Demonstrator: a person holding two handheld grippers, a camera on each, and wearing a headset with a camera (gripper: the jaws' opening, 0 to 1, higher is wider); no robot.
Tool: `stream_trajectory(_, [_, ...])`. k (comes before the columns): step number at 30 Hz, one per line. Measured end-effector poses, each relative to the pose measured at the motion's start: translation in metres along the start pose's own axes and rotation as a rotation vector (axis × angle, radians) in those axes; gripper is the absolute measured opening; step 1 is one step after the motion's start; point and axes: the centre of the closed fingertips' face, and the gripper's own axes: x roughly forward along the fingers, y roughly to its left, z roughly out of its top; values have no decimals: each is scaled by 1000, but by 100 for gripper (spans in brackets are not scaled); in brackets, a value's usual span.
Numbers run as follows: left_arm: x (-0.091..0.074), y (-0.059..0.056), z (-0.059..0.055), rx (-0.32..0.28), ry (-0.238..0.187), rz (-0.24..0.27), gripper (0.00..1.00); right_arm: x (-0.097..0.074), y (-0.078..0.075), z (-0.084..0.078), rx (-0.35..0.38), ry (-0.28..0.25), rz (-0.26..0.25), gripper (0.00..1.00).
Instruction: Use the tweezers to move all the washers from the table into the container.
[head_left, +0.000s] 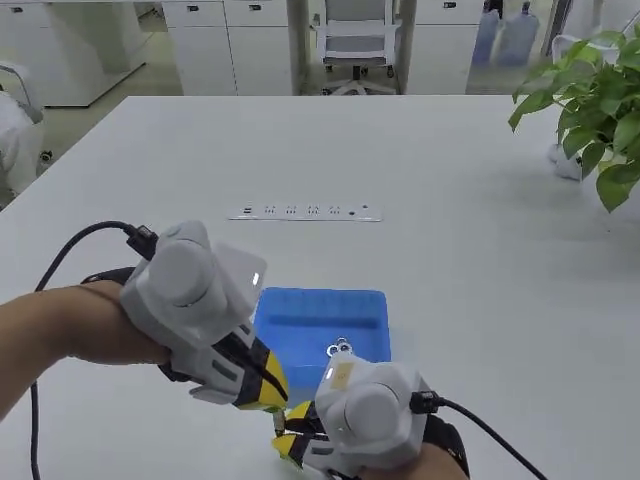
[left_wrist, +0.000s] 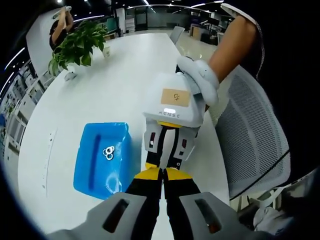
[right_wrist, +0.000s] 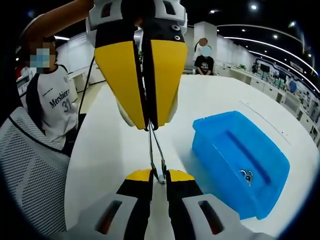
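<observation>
- Nearest, right gripper (right_wrist: 160, 176): fingers drawn almost together, pinching the tips of the tweezers (right_wrist: 156, 150).
- Opposite, left gripper (right_wrist: 149, 122): yellow fingers clamped shut on the tweezers' other end, above the white counter (right_wrist: 110, 150).
- Just beside both: blue container (right_wrist: 215, 165) on the counter, a few washers (right_wrist: 246, 175) lying together on its floor.
- On the right gripper's housing, from the left gripper view: tan sticker (left_wrist: 175, 97) with a small mark, with a line of lettering below it too fine to read.
- Farther back: seated person in a white shirt (right_wrist: 55, 107) printed with a word starting "Mes", only partly legible; socket strip (head_left: 305, 212) and potted plant (head_left: 590, 110) across the counter.
</observation>
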Motion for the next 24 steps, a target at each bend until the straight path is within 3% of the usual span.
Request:
stream_trajectory(13, [1,-3,-1,3,17,-10,5,-1,4,-1,-18,8,8,12])
stream_trajectory(24, [1,1,-1,-25,-9,-12,4,1,4,-2,9,17,17,10])
